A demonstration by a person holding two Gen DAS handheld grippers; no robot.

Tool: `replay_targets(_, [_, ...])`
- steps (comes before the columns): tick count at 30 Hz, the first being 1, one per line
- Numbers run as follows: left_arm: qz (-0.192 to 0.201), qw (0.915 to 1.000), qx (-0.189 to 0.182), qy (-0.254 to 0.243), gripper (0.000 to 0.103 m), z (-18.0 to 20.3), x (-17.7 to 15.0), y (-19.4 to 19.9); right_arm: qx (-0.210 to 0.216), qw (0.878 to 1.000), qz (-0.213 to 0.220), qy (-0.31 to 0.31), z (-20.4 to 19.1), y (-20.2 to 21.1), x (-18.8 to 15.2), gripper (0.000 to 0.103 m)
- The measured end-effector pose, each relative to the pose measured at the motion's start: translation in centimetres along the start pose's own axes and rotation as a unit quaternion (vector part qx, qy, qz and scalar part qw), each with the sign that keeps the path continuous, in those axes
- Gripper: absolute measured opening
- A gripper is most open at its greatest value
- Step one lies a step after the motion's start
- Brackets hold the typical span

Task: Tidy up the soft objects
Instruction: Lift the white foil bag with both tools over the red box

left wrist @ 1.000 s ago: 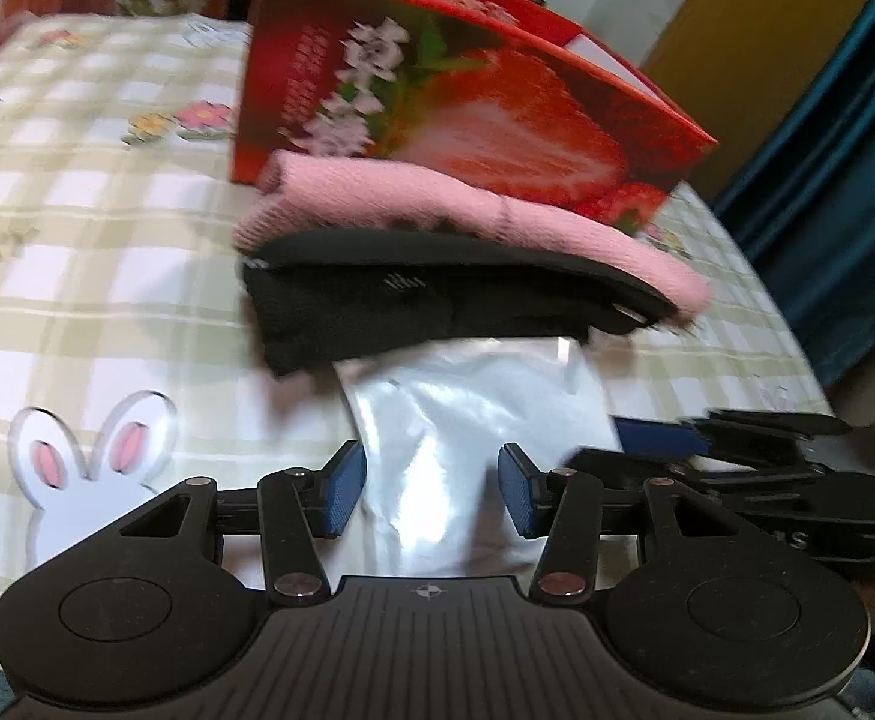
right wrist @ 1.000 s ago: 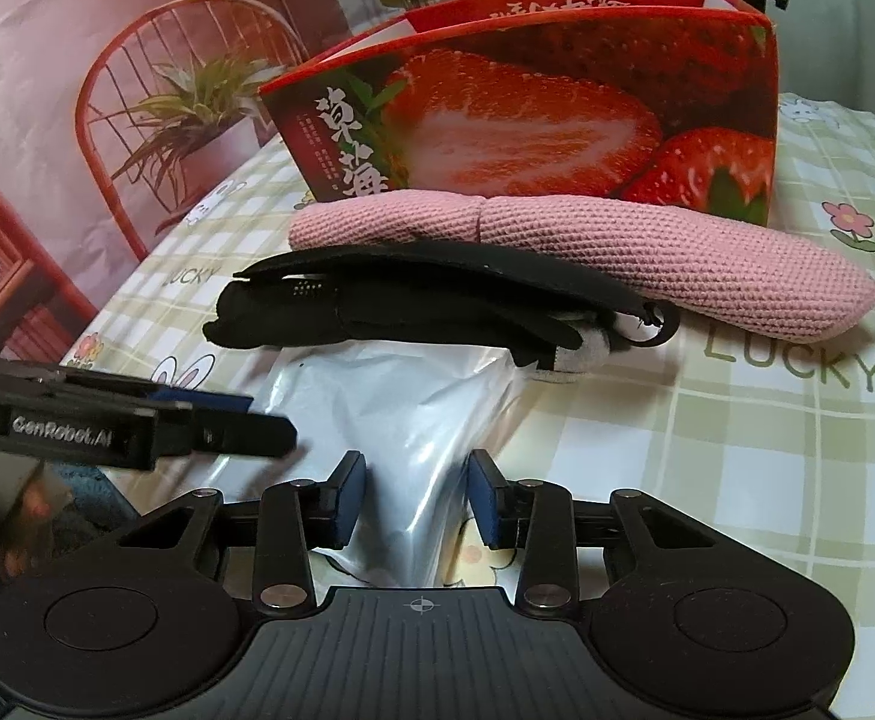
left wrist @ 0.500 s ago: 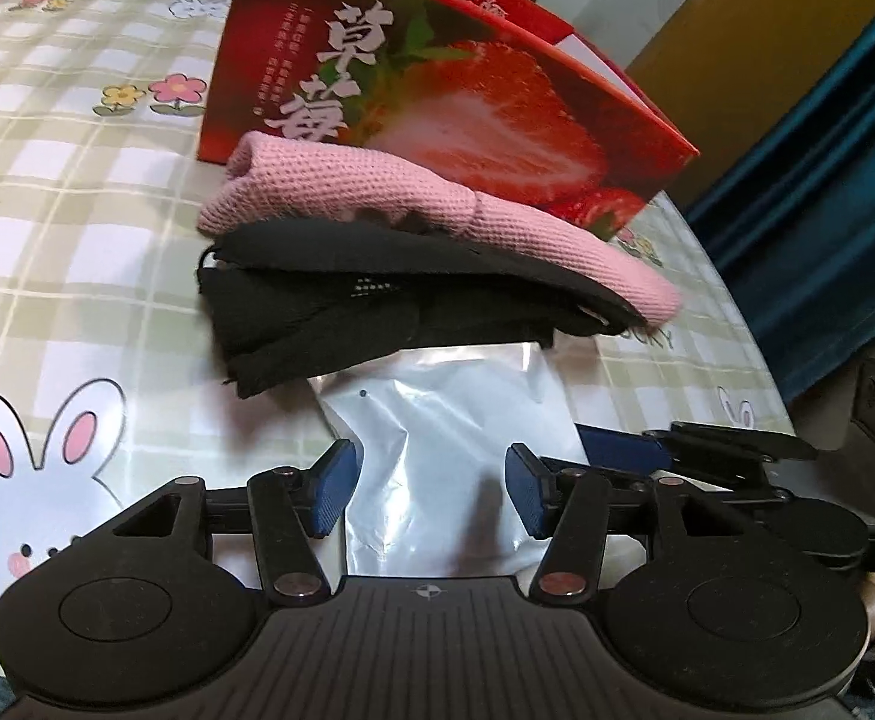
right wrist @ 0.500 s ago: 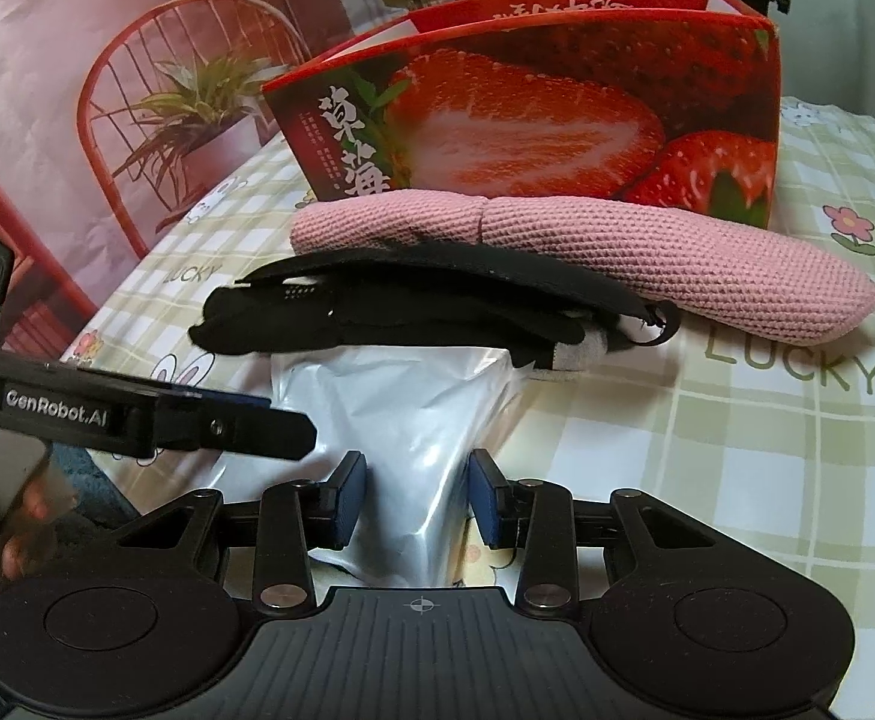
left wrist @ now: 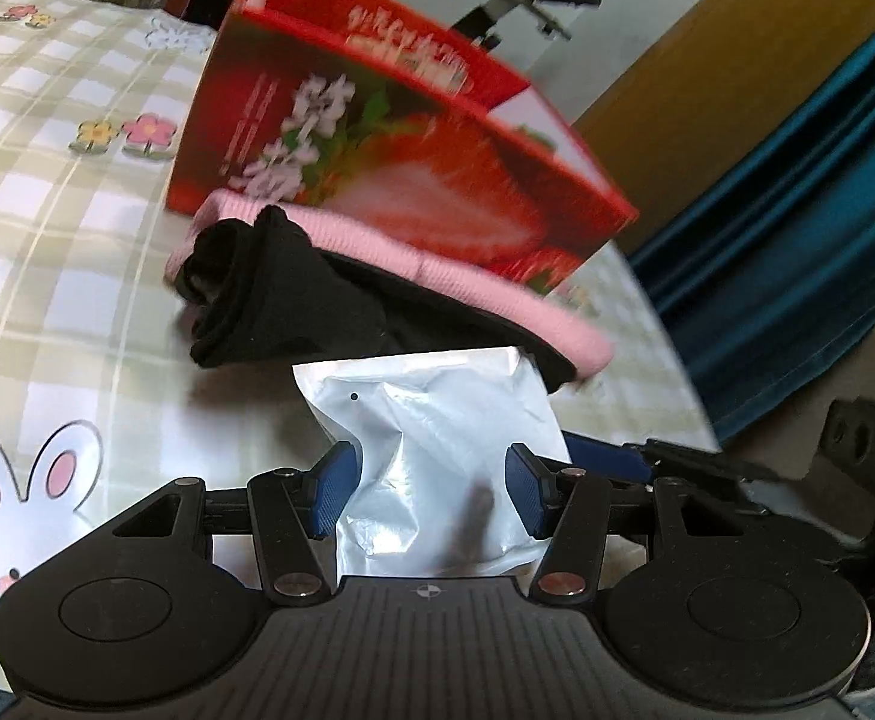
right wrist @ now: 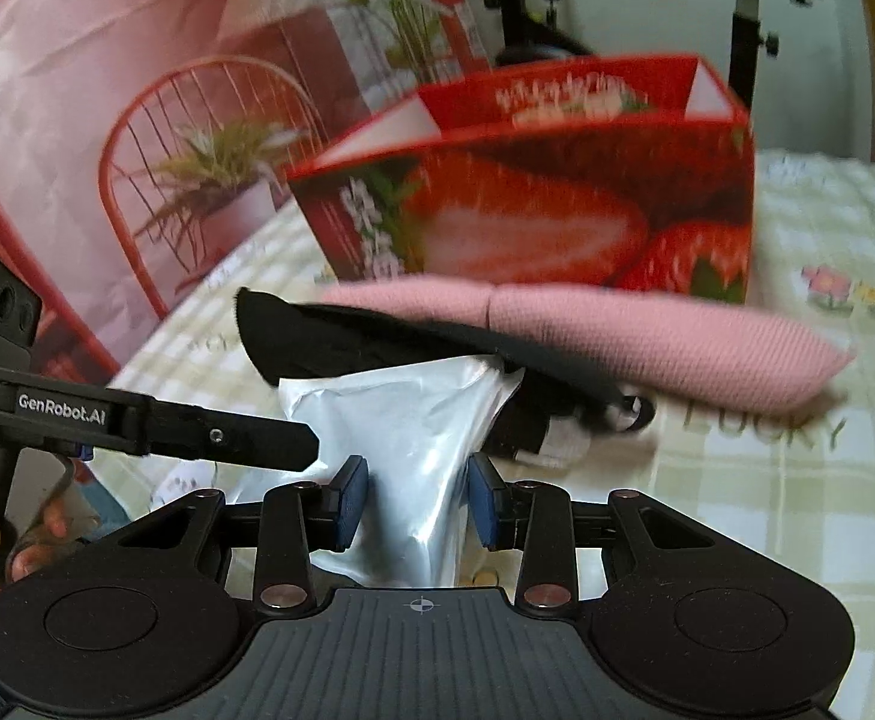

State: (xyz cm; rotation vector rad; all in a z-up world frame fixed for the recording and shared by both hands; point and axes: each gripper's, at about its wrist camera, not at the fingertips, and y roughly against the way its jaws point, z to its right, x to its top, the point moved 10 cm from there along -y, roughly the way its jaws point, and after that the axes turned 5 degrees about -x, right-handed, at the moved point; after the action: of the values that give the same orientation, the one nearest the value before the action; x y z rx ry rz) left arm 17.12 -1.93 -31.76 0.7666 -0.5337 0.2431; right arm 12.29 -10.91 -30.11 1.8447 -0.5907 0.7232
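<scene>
Lying on the checked tablecloth, a crinkled silver plastic bag is clamped by the right gripper; left gripper jaws, just widened, stand apart around it.

"GenRobot.AI" is showing in white on the black left gripper at the frame's left; "LUCKY" is showing, blurred, on the checked tablecloth at right. The strawberry box's lettering is too blurred to read.

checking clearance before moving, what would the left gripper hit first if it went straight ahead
Probably the white plastic bag lying between the left gripper fingers; past it sits the black cloth. Depth is hard to judge.
</scene>
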Motion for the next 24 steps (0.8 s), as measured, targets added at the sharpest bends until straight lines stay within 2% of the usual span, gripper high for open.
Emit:
replay_targets(6, [0.028, 0.9986, -0.014, -0.041, 0.057, 2.5, 1.8, 1.8, -0.003, 0.999, 0.032, 0.003, 0.0, 2.0, 2.0, 0.034])
replay_targets(12, [0.042, 0.9974, -0.018, -0.055, 0.057, 3.5, 3.7, 2.8, -0.003, 0.999, 0.051, 0.015, -0.6, 2.8, 4.1, 0.033])
replay_targets(18, [0.066, 0.994, -0.01, -0.086, 0.057, 5.0, 7.2, 3.5, 0.003, 0.996, 0.072, 0.044, -1.5, 3.0, 7.8, 0.033])
replay_targets(24, [0.086, 0.9919, -0.009, -0.093, 0.057, 5.5, 10.8, 3.4, -0.001, 0.994, 0.092, 0.059, -1.1, 2.3, 11.9, 0.033])
